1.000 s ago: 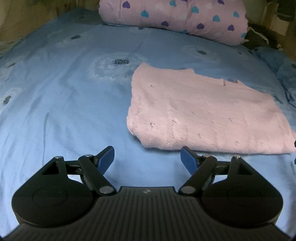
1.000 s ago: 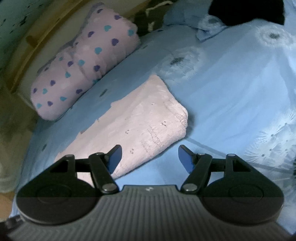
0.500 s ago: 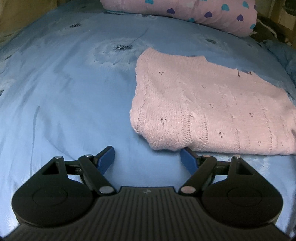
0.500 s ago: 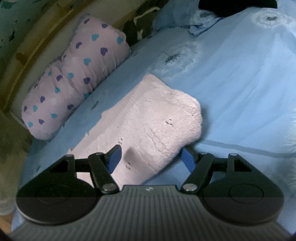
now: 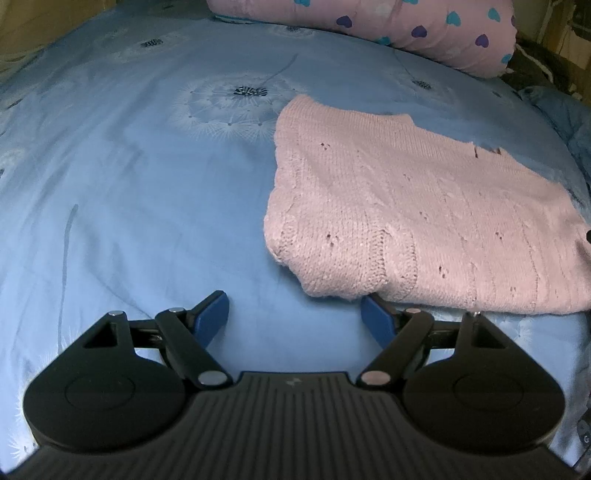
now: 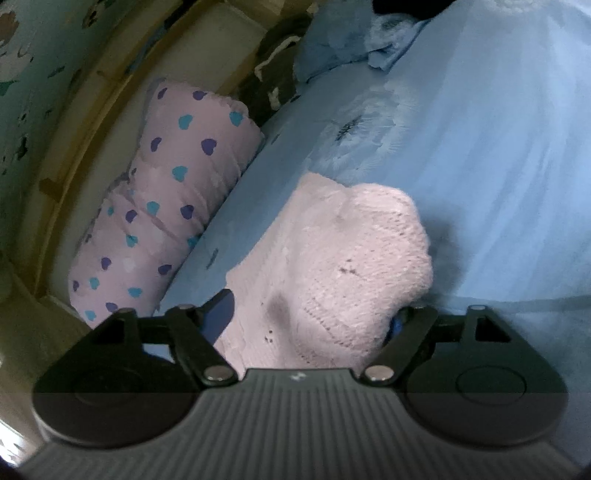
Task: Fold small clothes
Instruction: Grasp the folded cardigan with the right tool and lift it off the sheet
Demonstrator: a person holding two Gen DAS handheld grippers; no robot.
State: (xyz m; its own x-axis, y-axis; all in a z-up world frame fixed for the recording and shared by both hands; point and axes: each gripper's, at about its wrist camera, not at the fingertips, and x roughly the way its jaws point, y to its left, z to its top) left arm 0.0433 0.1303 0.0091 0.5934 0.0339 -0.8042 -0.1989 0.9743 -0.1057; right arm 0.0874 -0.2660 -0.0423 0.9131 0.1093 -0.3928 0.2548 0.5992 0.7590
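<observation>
left gripper (image 5: pixel 293 319): my jaws are spread wide, low over the bedsheet (image 5: pixel 129 184); the right blue pad sits just at the near corner of the knit, nothing between the pads.
pink knitted garment (image 5: pixel 413 218): i see it folded flat on the bed, right of centre in my left view, its near corner touching my right pad.
pillow (image 5: pixel 388 22): pink with heart print, at the far edge of the bed, apart from the garment.
right gripper (image 6: pixel 310 317): jaws spread, the garment's (image 6: pixel 332 258) bunched end lies between them and hides the right pad.
</observation>
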